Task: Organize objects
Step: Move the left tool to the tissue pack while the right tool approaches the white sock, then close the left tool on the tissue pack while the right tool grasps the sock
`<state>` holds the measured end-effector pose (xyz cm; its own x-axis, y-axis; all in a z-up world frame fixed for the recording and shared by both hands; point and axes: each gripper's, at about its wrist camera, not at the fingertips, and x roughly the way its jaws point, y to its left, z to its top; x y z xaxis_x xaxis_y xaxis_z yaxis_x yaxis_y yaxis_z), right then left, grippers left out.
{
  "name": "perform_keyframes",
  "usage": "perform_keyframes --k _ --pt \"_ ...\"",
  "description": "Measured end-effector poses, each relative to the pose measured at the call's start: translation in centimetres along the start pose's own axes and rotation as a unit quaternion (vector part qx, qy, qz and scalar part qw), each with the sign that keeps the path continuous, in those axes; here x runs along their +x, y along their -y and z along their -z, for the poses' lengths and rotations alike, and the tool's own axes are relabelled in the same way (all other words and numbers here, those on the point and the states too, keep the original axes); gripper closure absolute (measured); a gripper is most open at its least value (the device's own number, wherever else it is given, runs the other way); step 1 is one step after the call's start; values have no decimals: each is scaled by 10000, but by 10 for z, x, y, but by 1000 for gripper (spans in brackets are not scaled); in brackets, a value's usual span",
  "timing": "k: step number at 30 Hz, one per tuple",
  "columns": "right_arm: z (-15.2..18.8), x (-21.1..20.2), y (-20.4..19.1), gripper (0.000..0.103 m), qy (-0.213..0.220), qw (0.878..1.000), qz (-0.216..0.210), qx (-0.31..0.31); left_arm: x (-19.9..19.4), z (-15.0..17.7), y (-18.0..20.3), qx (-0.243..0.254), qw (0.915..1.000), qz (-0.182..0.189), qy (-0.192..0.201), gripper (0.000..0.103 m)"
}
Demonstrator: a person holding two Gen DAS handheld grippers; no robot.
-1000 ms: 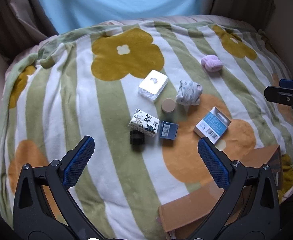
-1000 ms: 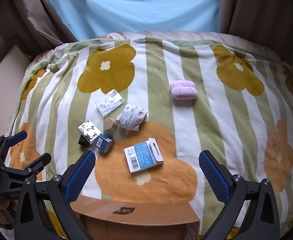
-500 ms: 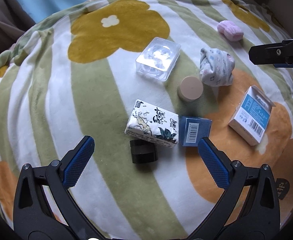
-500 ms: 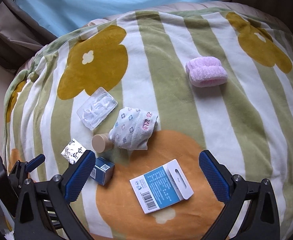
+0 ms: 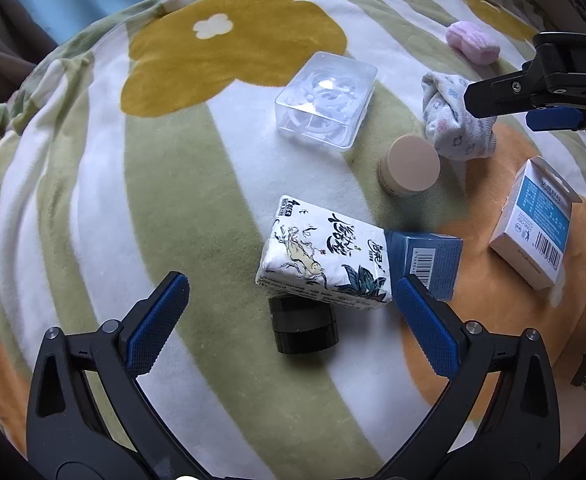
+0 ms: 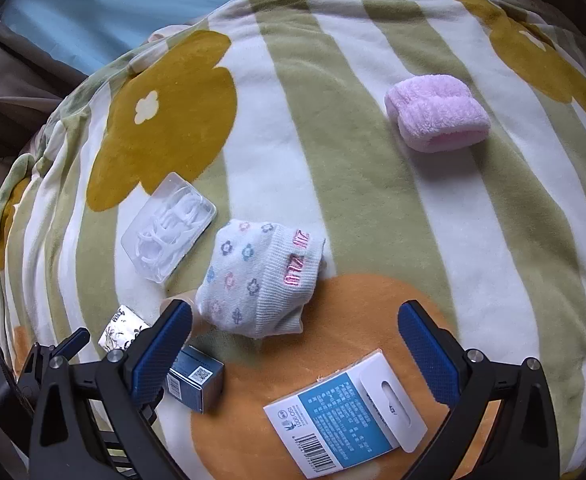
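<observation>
Hovering left tool, jaws apart, black jar between, tissue pack just beyond

In the left wrist view we see the black jar only in part: the tissue pack lies over its far side. That pack also hides one end of the dark blue box. The right gripper is cut off by the picture's right edge, so we cannot tell how its fingers stand.

In the right wrist view one blue pad covers most of the beige-lidded jar and part of the tissue pack. The print on the blue-and-white card box is too small for us to read.
</observation>
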<state>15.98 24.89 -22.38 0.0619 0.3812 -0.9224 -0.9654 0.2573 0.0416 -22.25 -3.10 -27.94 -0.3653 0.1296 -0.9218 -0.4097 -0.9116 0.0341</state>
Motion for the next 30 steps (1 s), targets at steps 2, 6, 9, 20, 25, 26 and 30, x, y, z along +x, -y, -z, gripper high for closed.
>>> perform_keyframes --k 2,6,9,20,25,26,30 --pt "-2 4 -1 5 -33 10000 -42 25 2 -1 -1 2 10000 18 11 4" --pt "-4 13 -4 11 -87 9999 -75 58 6 -3 0 85 10000 23 36 5" --pt "-4 17 -6 17 -125 9998 -124 94 9 -5 2 181 9998 34 63 8" --pt "-2 27 -18 40 -210 9993 -317 64 15 -9 15 533 9982 268 40 43" --pt "0 25 -20 52 -200 9987 -463 36 14 -9 13 550 9980 316 45 44" --pt "1 25 -21 54 -192 9987 -476 18 13 -9 13 556 9980 306 44 44" --pt "1 20 -21 56 -137 9987 -495 -18 10 -10 11 510 9983 256 92 44"
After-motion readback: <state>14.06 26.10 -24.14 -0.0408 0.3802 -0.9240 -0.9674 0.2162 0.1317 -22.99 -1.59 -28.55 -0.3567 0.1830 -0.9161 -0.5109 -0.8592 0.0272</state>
